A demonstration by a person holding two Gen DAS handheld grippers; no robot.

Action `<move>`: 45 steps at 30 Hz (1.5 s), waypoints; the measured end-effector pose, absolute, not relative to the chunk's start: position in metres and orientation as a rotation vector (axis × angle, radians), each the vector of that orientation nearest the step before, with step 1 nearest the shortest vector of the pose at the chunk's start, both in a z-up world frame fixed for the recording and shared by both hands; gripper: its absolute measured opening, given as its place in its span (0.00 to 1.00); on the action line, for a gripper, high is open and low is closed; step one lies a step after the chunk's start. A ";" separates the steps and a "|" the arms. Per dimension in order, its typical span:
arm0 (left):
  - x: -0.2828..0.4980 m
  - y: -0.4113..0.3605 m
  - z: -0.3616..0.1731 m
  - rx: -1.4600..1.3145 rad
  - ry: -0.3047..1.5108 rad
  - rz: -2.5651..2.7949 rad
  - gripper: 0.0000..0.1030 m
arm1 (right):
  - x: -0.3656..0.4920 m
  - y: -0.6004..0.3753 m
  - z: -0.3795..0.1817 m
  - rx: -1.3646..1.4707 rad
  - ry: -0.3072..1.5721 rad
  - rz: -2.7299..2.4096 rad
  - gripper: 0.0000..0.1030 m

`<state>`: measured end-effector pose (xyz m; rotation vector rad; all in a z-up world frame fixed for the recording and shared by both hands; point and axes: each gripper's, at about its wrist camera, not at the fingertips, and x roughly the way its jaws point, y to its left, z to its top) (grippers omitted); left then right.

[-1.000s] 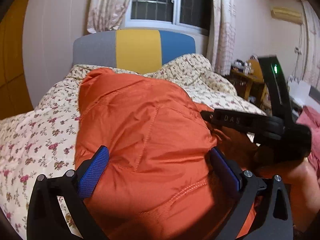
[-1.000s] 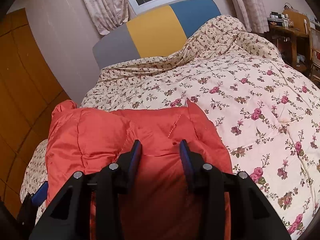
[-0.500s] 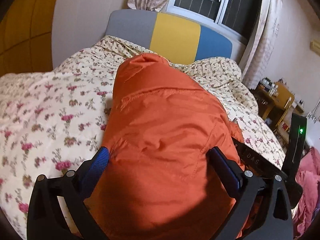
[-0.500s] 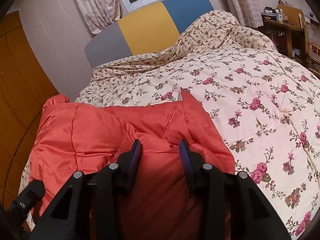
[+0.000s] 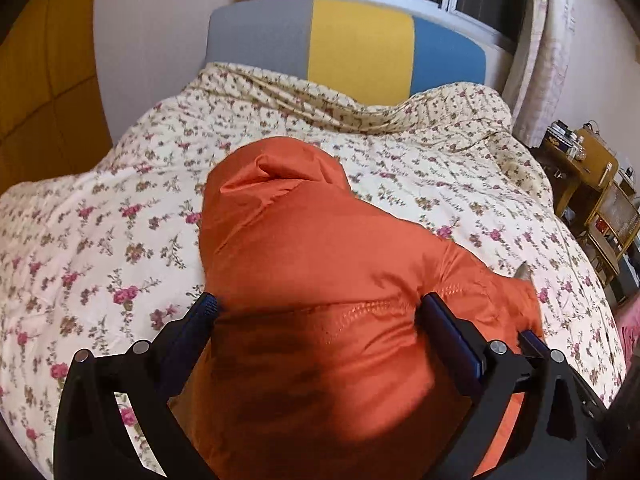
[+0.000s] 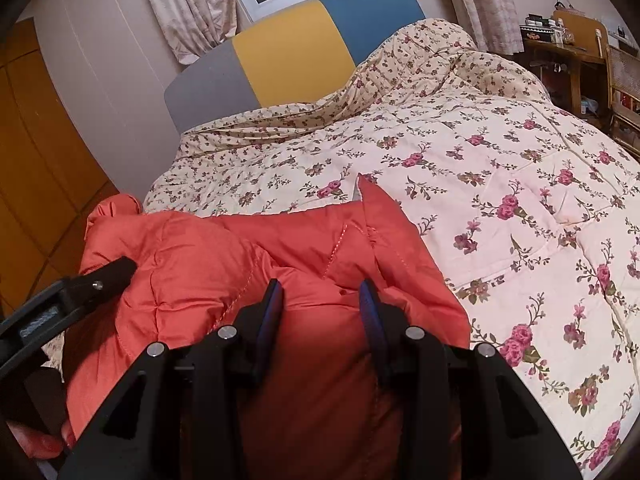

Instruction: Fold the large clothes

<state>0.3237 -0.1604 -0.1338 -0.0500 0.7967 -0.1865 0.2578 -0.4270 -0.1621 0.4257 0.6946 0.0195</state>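
A puffy orange jacket lies bundled on a floral quilt; it also shows in the right wrist view. My left gripper has its jaws wide apart with a thick fold of the jacket bulging between the blue pads. My right gripper has its jaws closer together, pressed on a fold of the same jacket. The left gripper's black body shows at the left of the right wrist view. The jacket's lower part is hidden under both grippers.
The quilt covers the whole bed up to a grey, yellow and blue headboard. A wooden wardrobe stands on the left. A cluttered wooden desk and chair stand right of the bed.
The jacket has come down from a raised bulk to lie lower on the quilt. My left gripper has tilted downward and swung left. My right gripper has held its grip and barely moved.
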 end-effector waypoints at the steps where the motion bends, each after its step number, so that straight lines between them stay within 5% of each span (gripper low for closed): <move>1: 0.326 -0.160 -0.139 -0.048 0.803 -0.184 0.97 | 0.259 -0.426 -0.162 0.422 0.700 0.018 0.38; 21: 0.334 -0.159 -0.165 -0.018 0.782 -0.139 0.97 | 0.268 -0.420 -0.169 0.402 0.689 0.005 0.39; 28: 0.272 -0.142 -0.146 -0.075 0.746 -0.193 0.97 | 0.217 -0.424 -0.143 0.383 0.531 0.008 0.55; 36: 0.204 -0.154 -0.162 0.017 0.569 -0.220 0.97 | 0.198 -0.422 -0.162 0.349 0.568 -0.030 0.57; 45: 0.224 -0.158 -0.156 0.050 0.676 -0.254 0.97 | 0.200 -0.431 -0.156 0.405 0.627 -0.001 0.60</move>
